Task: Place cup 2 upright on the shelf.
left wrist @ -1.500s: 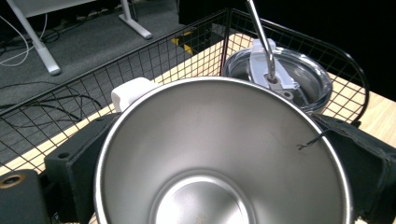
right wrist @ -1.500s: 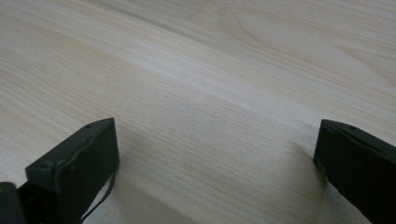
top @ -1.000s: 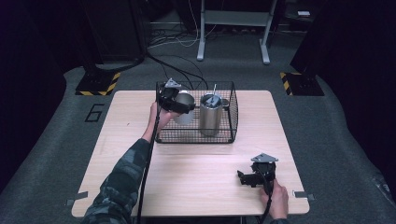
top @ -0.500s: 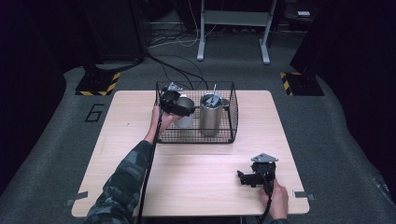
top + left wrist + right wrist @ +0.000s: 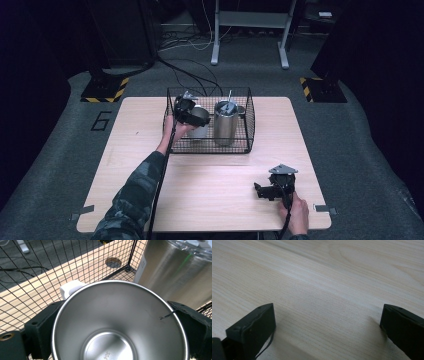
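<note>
- At the left of the high view, we have our left gripper [image 5: 189, 113] inside the wire basket [image 5: 247, 131], its jaws closed on a steel cup [image 5: 198, 119]; the left gripper view shows one jaw on either side of the cup's [image 5: 117, 325] rim, so the grip looks firm.
- We cannot tell whether the cup's base rests on the basket floor or hangs just above it, so we judge the step to be either setting the cup down in the basket or lifting it out.
- Just beside the cup, to its right and in the same basket, stands a tall steel tumbler [image 5: 226, 122] with a clear lid and a straw; in the left gripper view the tumbler [image 5: 175, 272] is near the cup but apart from it.
- Whichever way the cup goes, the next move calls for keeping it upright and clear of the tumbler and of the wire wall.
- Near the front right corner of the table [image 5: 125, 165], our right gripper [image 5: 266, 191] lies low over bare wood, jaws wide and holding nothing, as the right gripper view confirms.
- Counted: one basket, one cup, one tumbler, two grippers.
</note>
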A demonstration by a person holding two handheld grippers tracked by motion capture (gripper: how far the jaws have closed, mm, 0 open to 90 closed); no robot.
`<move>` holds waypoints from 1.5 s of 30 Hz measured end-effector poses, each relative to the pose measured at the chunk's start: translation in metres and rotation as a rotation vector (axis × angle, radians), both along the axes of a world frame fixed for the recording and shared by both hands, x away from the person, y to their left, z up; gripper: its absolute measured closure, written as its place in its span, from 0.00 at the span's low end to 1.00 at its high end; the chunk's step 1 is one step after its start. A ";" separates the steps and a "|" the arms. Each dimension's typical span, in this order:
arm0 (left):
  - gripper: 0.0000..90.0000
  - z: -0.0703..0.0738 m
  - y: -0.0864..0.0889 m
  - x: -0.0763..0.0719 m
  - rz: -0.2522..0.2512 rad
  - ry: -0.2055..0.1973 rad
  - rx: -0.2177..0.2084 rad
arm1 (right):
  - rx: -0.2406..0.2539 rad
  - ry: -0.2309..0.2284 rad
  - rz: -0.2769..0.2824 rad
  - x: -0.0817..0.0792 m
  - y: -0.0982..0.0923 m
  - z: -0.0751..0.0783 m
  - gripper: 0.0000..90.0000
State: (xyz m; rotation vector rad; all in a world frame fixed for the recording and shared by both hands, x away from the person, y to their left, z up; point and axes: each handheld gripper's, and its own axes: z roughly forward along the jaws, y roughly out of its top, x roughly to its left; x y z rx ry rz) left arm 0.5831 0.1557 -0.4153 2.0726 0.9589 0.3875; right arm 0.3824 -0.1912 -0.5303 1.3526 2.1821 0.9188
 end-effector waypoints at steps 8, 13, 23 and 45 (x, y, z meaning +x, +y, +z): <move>0.07 -0.003 0.000 0.002 0.020 0.027 0.007 | 0.001 0.000 0.000 0.000 0.000 0.000 0.00; 0.07 -0.004 0.001 0.004 0.018 0.041 0.018 | 0.001 0.000 0.000 0.000 0.000 0.000 0.00; 0.07 -0.006 0.000 0.005 0.028 0.055 0.033 | 0.001 0.000 0.000 0.000 0.000 0.000 0.00; 0.05 -0.002 -0.005 0.003 0.034 0.046 0.078 | 0.005 0.001 -0.004 0.000 0.000 0.000 0.00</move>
